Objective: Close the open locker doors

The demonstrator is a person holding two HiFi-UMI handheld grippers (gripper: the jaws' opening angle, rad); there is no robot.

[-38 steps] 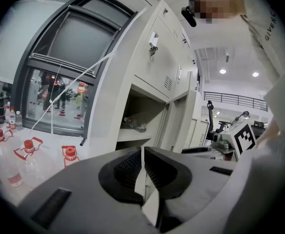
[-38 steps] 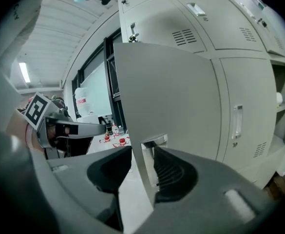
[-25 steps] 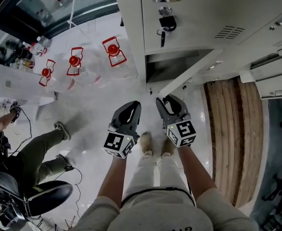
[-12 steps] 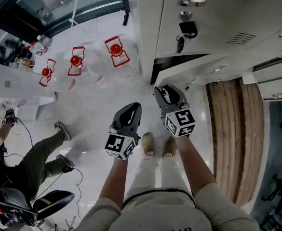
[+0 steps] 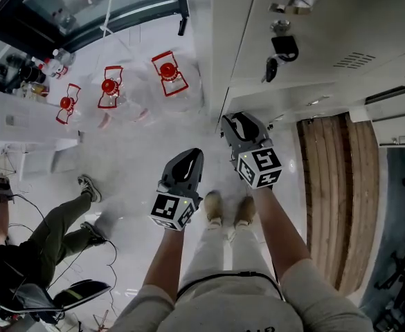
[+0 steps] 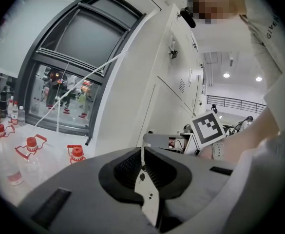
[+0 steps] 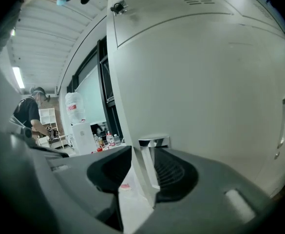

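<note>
Since a second ago the lower locker door (image 5: 285, 101) has swung from well open to almost flush with the locker front, and the right gripper (image 5: 235, 122) has travelled up with it. From the head view, that gripper's tips sit at the door's free lower corner, while the left gripper (image 5: 190, 155) hangs apart over the pale floor, above the person's shoes (image 5: 211, 206). A padlock (image 5: 284, 45) hangs on the door above. Three red-capped water jugs (image 5: 163, 72) stand to the left, and a seated person (image 5: 46, 234) is at the far left. Through the left gripper view, the left gripper (image 6: 143, 152) has its jaws drawn together with nothing held between them; the bank of lockers (image 6: 176, 82) rises ahead, a dark-framed window (image 6: 69, 72) lies to its left, and the right gripper's marker cube (image 6: 208, 129) shows at the right. Through the right gripper view, the right gripper (image 7: 144, 150) has its jaws partly apart and clamped on nothing; the white locker door (image 7: 215, 82) fills the frame just beyond them, and a water dispenser (image 7: 81, 126) stands off to the left.
</note>
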